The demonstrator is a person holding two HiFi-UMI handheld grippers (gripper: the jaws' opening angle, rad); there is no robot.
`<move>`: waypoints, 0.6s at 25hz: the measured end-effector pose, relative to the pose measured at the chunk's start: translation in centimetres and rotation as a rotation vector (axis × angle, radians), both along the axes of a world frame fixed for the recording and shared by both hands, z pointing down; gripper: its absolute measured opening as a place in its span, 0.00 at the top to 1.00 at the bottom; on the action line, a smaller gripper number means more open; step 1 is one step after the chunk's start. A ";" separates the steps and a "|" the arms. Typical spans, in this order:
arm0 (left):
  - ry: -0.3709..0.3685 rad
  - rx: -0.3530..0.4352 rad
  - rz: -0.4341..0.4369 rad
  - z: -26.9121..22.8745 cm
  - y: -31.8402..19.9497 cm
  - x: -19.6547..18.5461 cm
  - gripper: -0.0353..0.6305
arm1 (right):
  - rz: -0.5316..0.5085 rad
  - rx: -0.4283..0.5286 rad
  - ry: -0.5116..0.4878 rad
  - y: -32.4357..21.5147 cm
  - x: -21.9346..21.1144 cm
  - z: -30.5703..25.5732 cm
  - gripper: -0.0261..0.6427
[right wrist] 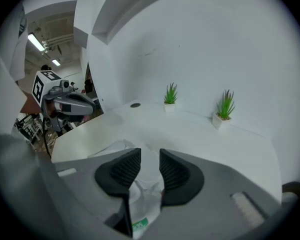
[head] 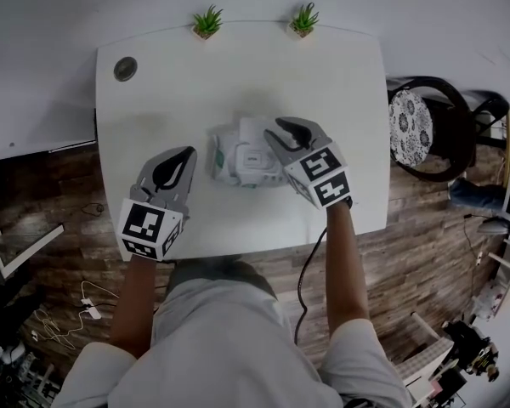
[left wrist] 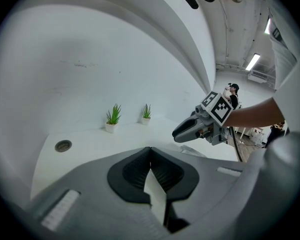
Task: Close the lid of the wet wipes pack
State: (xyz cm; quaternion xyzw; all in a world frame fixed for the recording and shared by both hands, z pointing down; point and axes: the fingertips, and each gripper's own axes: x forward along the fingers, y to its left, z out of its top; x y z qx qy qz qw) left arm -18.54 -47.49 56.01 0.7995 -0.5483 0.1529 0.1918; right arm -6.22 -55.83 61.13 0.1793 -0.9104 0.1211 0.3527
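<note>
The wet wipes pack (head: 240, 161), white and crinkled with a green edge, lies at the middle of the white table (head: 153, 109). A pale flat panel, probably its lid (head: 257, 131), shows at the pack's far side; I cannot tell how far it stands up. My right gripper (head: 282, 124) hovers over the pack's right far corner, jaws apart. In the right gripper view the pack (right wrist: 140, 204) shows through the gap of my right gripper (right wrist: 150, 154), untouched. My left gripper (head: 185, 153) rests left of the pack, clear of it, and in its own view my left gripper (left wrist: 150, 150) has its tips together on nothing.
Two small potted plants (head: 207, 21) (head: 304, 19) stand at the table's far edge. A round cable grommet (head: 125, 68) sits at the far left corner. A dark chair (head: 425, 130) stands right of the table. A cable (head: 310, 270) hangs from the near edge.
</note>
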 end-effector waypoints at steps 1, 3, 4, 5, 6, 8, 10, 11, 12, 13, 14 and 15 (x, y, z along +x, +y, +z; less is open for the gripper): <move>0.001 -0.002 0.000 0.1 -0.1 0.0 0.94 | -0.019 -0.013 0.011 -0.1 -0.3 0.4 0.78; 0.003 -0.006 0.002 0.3 -0.2 0.0 0.94 | -0.049 -0.035 0.030 -0.3 -0.7 1.1 0.78; 0.004 -0.008 0.004 0.4 -0.3 0.0 0.94 | -0.062 -0.038 0.041 -0.5 -0.9 1.5 0.78; 0.004 -0.010 0.007 0.5 -0.4 0.1 0.94 | -0.074 -0.038 0.052 -0.6 -1.0 1.8 0.78; 0.004 -0.013 0.009 0.7 -0.4 0.1 0.93 | -0.086 -0.038 0.062 -0.8 -1.2 2.2 0.78; 0.001 -0.020 0.016 1.0 -0.4 0.2 0.94 | -0.112 -0.043 0.080 -1.2 -1.5 2.9 0.78; -0.005 -0.028 0.028 1.3 -0.4 0.4 0.94 | -0.143 -0.059 0.102 -1.4 -1.7 3.5 0.78; -0.007 -0.030 0.033 1.4 -0.4 0.4 0.94 | -0.159 -0.069 0.114 -1.4 -1.8 3.8 0.78; -0.008 -0.031 0.036 1.4 -0.4 0.5 0.94 | -0.175 -0.078 0.125 -1.4 -1.8 4.0 0.78; -0.008 -0.033 0.036 1.5 -0.4 0.5 0.94 | -0.189 -0.085 0.134 -1.4 -1.9 4.2 0.78; -0.006 -0.034 0.035 1.5 -0.4 0.5 0.94 | -0.202 -0.090 0.139 -1.4 -1.9 4.3 0.78; -0.004 -0.034 0.034 1.5 -0.4 0.4 0.94 | -0.213 -0.096 0.144 -1.4 -1.9 4.4 0.78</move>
